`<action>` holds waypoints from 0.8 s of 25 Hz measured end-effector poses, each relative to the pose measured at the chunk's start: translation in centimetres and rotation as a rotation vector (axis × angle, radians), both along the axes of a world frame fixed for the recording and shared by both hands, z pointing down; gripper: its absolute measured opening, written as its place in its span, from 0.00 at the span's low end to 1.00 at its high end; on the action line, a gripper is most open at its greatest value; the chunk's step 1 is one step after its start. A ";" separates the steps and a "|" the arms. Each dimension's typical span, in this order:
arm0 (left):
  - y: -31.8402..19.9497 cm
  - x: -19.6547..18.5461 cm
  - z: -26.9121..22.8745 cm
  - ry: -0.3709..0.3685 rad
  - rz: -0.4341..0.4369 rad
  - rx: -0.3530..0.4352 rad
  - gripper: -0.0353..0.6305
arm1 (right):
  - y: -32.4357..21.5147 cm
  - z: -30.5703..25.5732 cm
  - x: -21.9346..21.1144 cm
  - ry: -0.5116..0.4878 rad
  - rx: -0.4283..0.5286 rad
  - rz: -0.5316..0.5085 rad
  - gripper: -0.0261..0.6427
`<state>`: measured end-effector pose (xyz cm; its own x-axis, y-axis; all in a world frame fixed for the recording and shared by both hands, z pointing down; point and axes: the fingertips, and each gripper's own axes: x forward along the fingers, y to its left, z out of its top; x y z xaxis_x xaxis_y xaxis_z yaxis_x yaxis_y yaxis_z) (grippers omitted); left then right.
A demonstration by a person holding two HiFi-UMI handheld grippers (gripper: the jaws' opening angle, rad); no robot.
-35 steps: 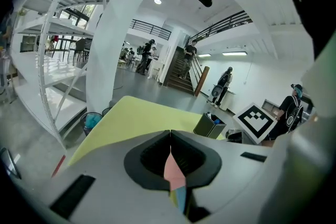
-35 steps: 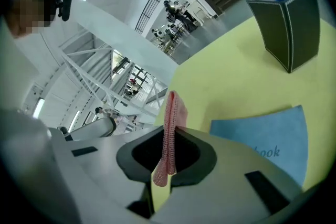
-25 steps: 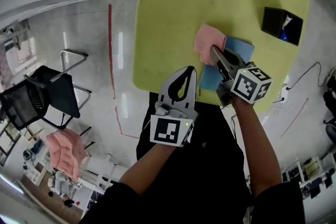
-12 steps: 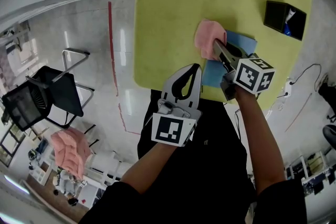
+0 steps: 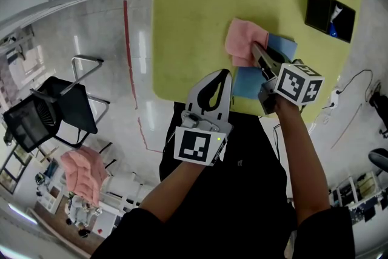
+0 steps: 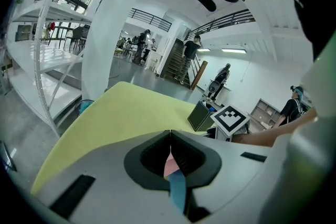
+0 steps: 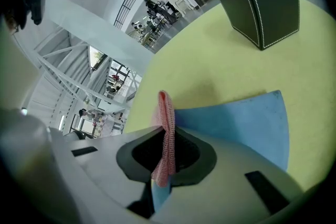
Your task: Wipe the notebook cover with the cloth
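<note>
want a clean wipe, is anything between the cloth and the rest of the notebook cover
Nothing visible does. The cloth, clamped in the right gripper, lies partly on the notebook, and the blue cover beside it is bare. The black box stands apart from it, farther back on the table.

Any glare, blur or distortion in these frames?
Head view: fisheye bending, glare streaks on the floor, table evenly lit. Left gripper view: dark vignette corners, overlaid mosaic patch at top. Right gripper view: strong barrel distortion, cloth sharp up close.
</note>
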<state>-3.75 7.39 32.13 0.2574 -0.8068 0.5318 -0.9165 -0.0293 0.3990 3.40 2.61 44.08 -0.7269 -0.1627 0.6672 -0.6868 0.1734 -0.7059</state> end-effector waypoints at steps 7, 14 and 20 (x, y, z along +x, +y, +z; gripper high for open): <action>-0.7 0.9 -0.7 -0.004 0.019 0.020 0.08 | 0.1 0.0 0.2 -0.002 -0.009 -0.011 0.10; -1.1 1.2 -0.8 0.002 0.012 0.026 0.08 | 0.0 0.3 1.2 0.007 -0.006 0.007 0.10; -1.3 3.1 -1.4 0.012 0.032 0.035 0.08 | -0.3 -0.2 2.8 0.010 -0.007 0.023 0.10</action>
